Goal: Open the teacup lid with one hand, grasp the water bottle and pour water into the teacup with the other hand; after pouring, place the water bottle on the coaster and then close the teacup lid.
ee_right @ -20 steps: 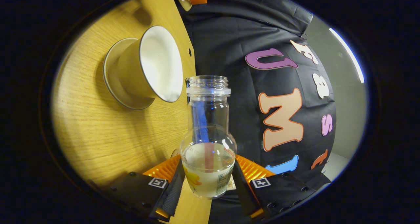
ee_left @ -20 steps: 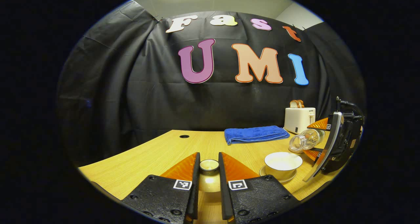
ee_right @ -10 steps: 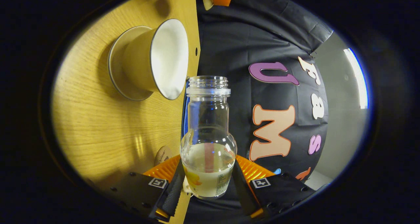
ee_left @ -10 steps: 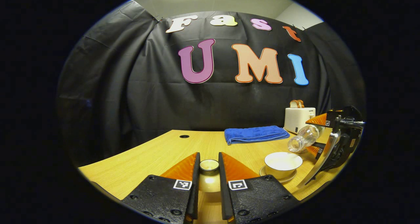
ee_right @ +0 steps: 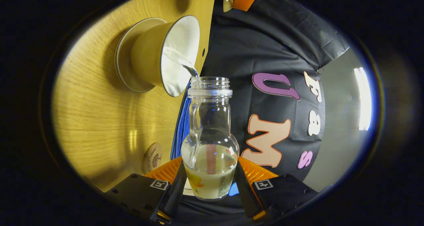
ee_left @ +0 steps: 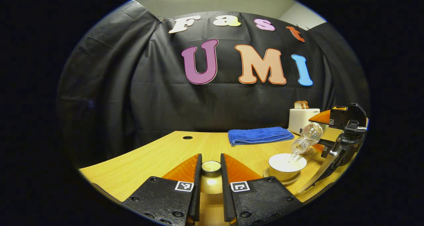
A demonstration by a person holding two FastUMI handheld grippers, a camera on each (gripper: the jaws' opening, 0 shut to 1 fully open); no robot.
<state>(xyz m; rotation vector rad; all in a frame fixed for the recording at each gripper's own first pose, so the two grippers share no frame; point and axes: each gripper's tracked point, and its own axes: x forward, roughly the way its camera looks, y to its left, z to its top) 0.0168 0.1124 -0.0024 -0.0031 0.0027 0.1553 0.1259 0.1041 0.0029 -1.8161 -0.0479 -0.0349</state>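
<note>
Two tongs gripping: right tongs (ee_right: 209, 183) around tilted water bottle (ee_right: 210, 143), left tongs (ee_left: 211, 183) around teacup lid (ee_left: 211, 166).

worktop (ee_left: 159, 153): light wood grain, with a small dark round hole near its far edge
towel (ee_left: 260, 135): blue, folded up, lying flat on the worktop close to the back wall
toaster (ee_left: 302, 119): white, just right of the towel, two bread slices (ee_left: 300, 104) poking out the top
</note>
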